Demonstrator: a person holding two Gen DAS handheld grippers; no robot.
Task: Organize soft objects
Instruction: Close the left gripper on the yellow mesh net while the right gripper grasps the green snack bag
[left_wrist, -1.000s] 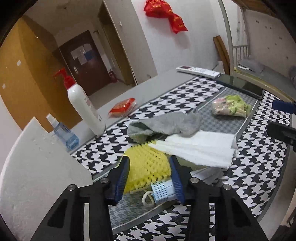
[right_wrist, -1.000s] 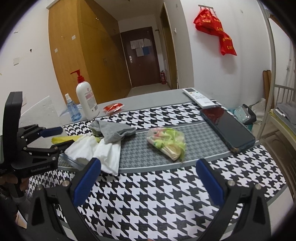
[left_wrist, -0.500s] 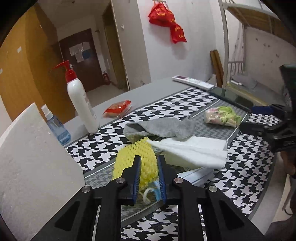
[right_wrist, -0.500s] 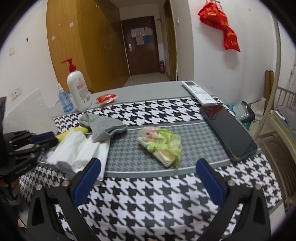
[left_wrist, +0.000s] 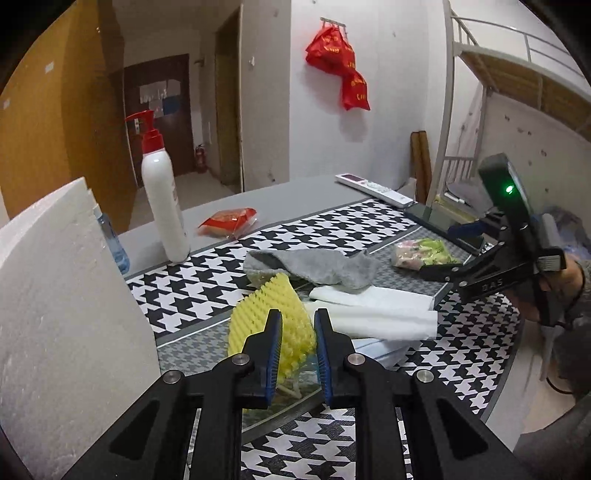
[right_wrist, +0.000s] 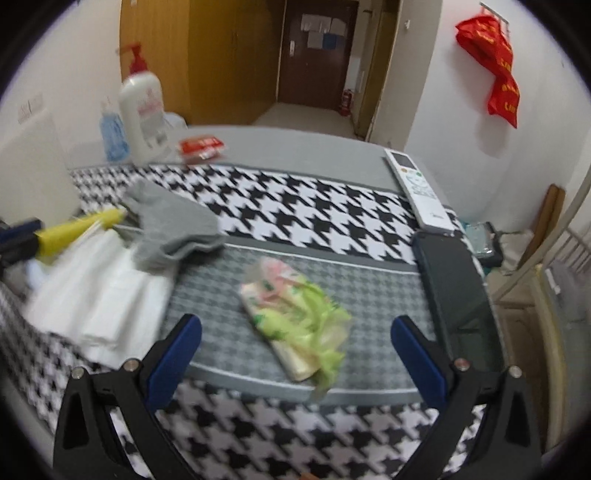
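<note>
Left wrist view: yellow ridged sponge (left_wrist: 291, 317) pinched between the closed jaws of the left gripper (left_wrist: 297, 345), lifted at the near-left end of the houndstooth mat (left_wrist: 207, 280) on the counter (left_wrist: 280, 199). Just right of it, folded white cloth (left_wrist: 380, 314), touching; grey sock (left_wrist: 314, 264) lies over the cloth's far edge. Something pale blue under the cloth, cannot tell what. Further right, green-pink floral pouch (left_wrist: 424, 253) on the grey band of the mat, apart from the pile. Right gripper (right_wrist: 295, 343) hovers over the pouch, jaws wide open, gripping nothing; right wrist view is motion-blurred. Dark phone (right_wrist: 454, 291) right of the pouch, white remote (right_wrist: 417, 188) beyond it. Behind the mat: white pump bottle (left_wrist: 162, 199), red packet (left_wrist: 229, 219), small blue bottle (left_wrist: 116, 247). White foam block (left_wrist: 59, 314) at near left.
</note>
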